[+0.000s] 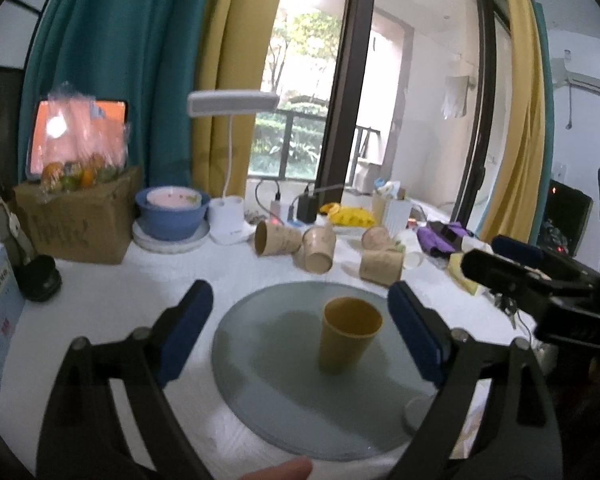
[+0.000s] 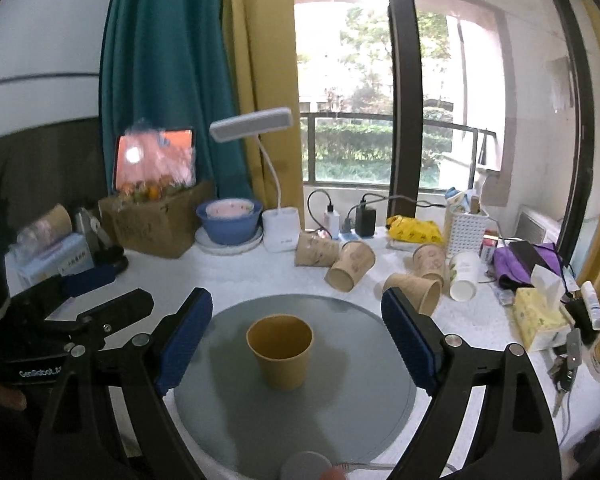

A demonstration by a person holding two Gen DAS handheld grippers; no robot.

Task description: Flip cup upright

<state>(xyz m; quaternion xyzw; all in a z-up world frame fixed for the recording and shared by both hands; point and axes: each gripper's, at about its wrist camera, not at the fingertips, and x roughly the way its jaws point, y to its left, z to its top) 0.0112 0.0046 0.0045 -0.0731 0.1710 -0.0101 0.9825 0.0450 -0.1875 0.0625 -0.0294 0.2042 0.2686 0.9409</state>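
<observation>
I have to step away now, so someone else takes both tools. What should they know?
Left tool: open, empty, pointed at the cup.
Right tool: open, empty, also facing the cup.
Yellow cup stands upright, mouth up, on the round glass plate, touched by neither tool.
Done: this cup is upright.
Left: several paper cups lie on their sides behind the plate, if they count.

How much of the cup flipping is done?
Done: the yellow cup stands upright, mouth up, on the glass disc. In hand: nothing; the left gripper and right gripper are both open around it. Left: maybe nothing for this cup, though paper cups lie tipped behind.
</observation>
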